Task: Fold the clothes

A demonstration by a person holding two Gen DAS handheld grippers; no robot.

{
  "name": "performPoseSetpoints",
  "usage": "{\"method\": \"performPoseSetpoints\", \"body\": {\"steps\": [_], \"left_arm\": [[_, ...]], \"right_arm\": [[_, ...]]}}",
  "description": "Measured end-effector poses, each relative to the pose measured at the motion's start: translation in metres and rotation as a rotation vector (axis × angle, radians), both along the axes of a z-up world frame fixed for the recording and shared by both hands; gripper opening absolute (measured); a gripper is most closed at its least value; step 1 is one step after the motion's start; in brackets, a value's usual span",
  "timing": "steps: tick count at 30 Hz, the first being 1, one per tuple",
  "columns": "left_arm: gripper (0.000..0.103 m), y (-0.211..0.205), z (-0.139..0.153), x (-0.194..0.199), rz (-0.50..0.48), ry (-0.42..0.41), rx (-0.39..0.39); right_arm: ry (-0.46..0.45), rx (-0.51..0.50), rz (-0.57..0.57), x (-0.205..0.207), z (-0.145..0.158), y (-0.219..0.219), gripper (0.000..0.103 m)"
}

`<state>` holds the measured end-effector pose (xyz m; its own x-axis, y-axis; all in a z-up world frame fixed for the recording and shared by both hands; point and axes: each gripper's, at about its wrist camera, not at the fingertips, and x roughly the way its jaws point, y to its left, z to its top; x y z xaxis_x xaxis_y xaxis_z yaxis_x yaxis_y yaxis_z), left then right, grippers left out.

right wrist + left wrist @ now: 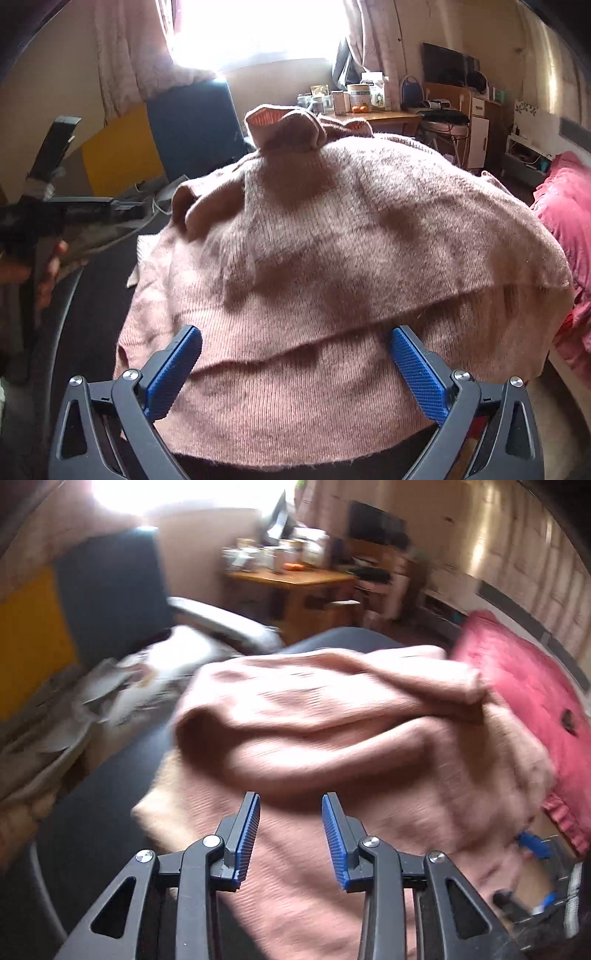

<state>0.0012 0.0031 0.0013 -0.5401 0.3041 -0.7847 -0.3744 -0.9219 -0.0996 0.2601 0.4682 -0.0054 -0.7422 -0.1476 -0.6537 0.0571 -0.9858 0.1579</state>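
Observation:
A pink knit sweater [332, 229] lies in folded layers on a dark surface [96, 280], with a cuff bunched up at its far end [284, 129]. My right gripper [295, 332] is wide open, its blue pads [173, 369] spread over the sweater's near folded edge, gripping nothing. The left wrist view is blurred by motion. There my left gripper [291, 801] hovers open just above the sweater [332, 720], with nothing between its fingers. The right gripper [539, 873] shows at the lower right by the sweater's edge. A hand [48, 266] holds the left gripper [129, 209] off to the left of the sweater.
Red ruffled bedding [565, 206] lies along the right. Crumpled grey clothes [110, 694] sit left of the sweater, by a chair armrest [221, 620]. Behind stand a blue and yellow panel [192, 122] and a wooden table [388, 116] crowded with jars.

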Motion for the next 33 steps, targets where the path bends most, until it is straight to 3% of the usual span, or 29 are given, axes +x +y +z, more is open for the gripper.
{"method": "performPoseSetpoints", "body": {"steps": [7, 10, 12, 14, 15, 16, 19, 22, 27, 30, 33], "left_arm": [[0.041, 0.091, 0.038, 0.028, -0.184, -0.061, 0.174], [0.041, 0.130, 0.050, -0.024, -0.119, -0.245, 0.254], [0.041, 0.143, 0.073, -0.009, -0.095, -0.171, 0.265], [0.031, 0.152, 0.070, -0.016, -0.037, -0.177, 0.227], [0.012, 0.150, 0.065, -0.015, -0.023, -0.162, 0.230], [0.004, 0.144, 0.060, -0.013, -0.007, -0.143, 0.240], [0.002, 0.085, 0.049, 0.006, 0.078, -0.085, 0.306], [0.002, 0.026, 0.043, 0.028, 0.175, -0.065, 0.292], [0.001, -0.091, 0.030, 0.107, 0.337, -0.028, 0.334], [0.002, -0.135, 0.019, 0.155, 0.390, -0.061, 0.307], [0.002, -0.173, -0.005, 0.208, 0.424, -0.079, 0.282]], "right_arm": [[0.000, -0.044, -0.008, -0.002, -0.010, -0.015, 0.103], [0.003, -0.043, -0.002, -0.002, -0.011, 0.000, 0.103], [-0.006, -0.034, 0.000, -0.004, -0.012, 0.010, 0.103], [-0.020, -0.026, -0.002, -0.004, -0.015, 0.007, 0.103], [-0.020, -0.024, -0.003, -0.003, -0.015, 0.007, 0.103], [-0.020, -0.021, -0.003, -0.003, -0.014, 0.007, 0.103], [-0.007, -0.015, -0.002, 0.001, -0.011, 0.009, 0.103], [0.019, 0.005, -0.003, 0.001, -0.004, 0.007, 0.103], [0.073, 0.019, -0.010, -0.015, 0.012, 0.006, 0.103], [0.152, 0.081, 0.005, -0.039, 0.030, -0.001, 0.103], [0.171, 0.115, 0.025, -0.083, 0.038, -0.009, 0.103]]}}
